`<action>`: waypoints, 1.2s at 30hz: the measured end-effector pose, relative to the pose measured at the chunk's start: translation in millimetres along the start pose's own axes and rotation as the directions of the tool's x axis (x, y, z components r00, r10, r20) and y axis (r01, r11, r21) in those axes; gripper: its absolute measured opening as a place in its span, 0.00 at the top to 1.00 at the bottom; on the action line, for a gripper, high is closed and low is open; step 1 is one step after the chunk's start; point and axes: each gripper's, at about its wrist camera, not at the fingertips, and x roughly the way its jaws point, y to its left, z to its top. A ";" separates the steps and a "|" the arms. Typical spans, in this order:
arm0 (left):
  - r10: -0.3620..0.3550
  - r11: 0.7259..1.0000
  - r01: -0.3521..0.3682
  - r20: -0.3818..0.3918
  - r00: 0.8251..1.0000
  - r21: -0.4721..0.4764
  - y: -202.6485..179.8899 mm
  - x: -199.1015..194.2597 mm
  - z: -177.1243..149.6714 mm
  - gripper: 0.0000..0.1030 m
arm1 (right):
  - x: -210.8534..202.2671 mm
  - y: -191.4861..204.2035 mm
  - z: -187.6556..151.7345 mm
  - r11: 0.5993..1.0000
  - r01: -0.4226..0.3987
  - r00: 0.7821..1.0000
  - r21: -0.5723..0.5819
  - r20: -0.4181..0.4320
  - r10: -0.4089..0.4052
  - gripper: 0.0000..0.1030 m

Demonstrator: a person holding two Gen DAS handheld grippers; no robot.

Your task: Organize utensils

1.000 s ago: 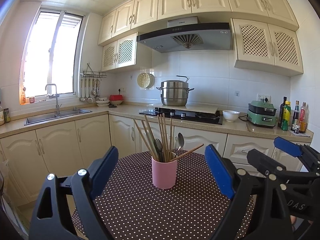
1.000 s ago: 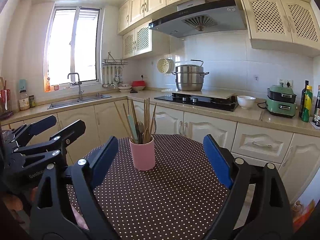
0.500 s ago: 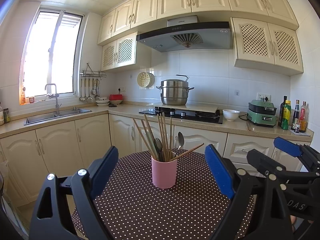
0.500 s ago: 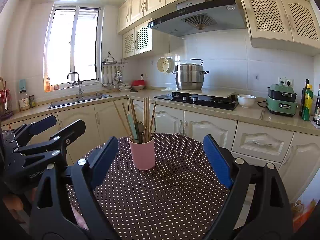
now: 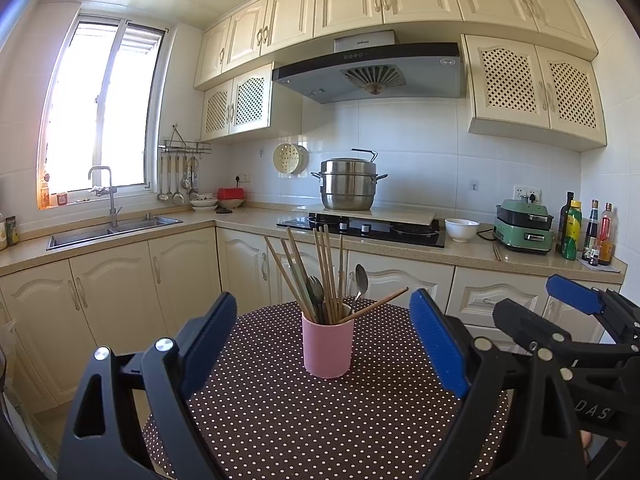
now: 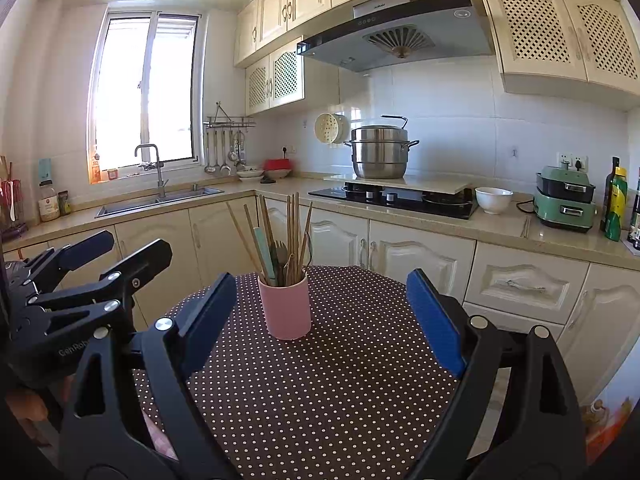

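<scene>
I've got both tongs spread wide and empty, left tongs (image 5: 320, 344) and right tongs (image 6: 320, 316), hovering over the dotted surface (image 5: 280, 420). Pink cup (image 5: 328, 348) of chopsticks (image 5: 326, 272) and cutlery stands upright just ahead, untouched.

Steel pot (image 5: 349, 184) on the hob (image 5: 362, 229), white bowl (image 5: 461, 229) and green cooker (image 5: 525, 226) toward the bench's right end, bottles (image 5: 585, 227) at its right corner, sink (image 5: 114, 230) under the window (image 5: 102, 110), ladles (image 5: 176, 178) hanging beside.
</scene>
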 end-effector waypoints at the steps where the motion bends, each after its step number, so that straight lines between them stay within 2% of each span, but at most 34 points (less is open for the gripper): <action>1: 0.001 1.000 -0.001 0.000 1.000 0.000 0.1 0.3 0.4 0.16 | 0.1 0.0 0.1 1.000 0.000 1.000 0.000 0.000 0.000 0.17; 36: 0.002 1.000 -0.002 -0.033 0.999 0.005 8.0 28.7 -3.9 0.16 | 21.9 -0.7 -3.8 1.000 -0.005 1.000 0.016 -0.029 0.005 0.17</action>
